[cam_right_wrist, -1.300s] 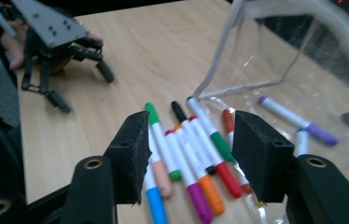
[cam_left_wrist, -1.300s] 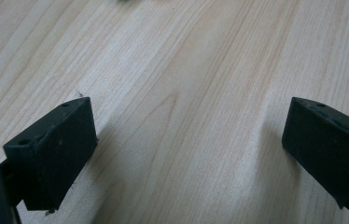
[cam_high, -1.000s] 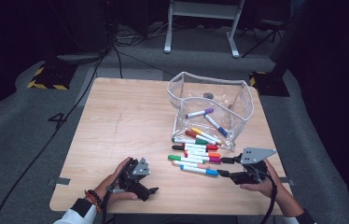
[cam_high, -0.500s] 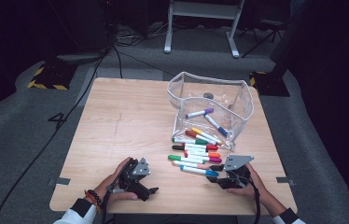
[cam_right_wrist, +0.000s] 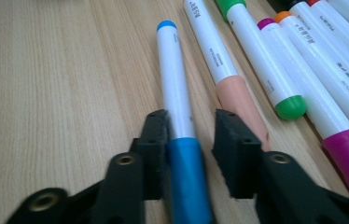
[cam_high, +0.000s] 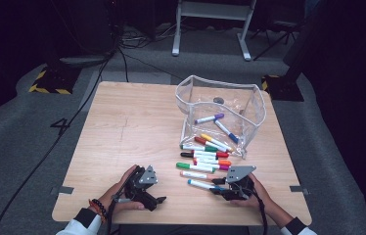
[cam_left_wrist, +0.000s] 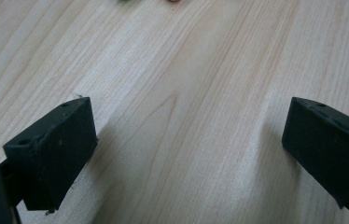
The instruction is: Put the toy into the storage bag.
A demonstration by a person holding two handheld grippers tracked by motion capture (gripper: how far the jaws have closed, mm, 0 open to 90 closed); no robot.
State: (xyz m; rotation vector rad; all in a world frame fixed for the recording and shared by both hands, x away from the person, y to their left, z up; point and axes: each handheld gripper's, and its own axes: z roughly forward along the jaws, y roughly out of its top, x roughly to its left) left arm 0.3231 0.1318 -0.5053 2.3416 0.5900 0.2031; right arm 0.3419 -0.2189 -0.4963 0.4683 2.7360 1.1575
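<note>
Wooden table (cam_high: 137, 127): loose markers (cam_high: 205, 156), clear pouch (cam_high: 220, 115).

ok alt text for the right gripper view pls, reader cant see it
The right tool straddles the blue cap end of a blue marker lying on the wooden table; its jaws have just been closing, with a gap left on one side. A peach-capped marker, a green-capped one and more lie beside it.

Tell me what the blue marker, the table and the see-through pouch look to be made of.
Blue marker: likely plastic, with a smooth, glossy white barrel and blue cap. Table: light wood or wood-look laminate, matte, with visible grain. Pouch: probably soft clear vinyl, since its walls sag and shine.
</note>
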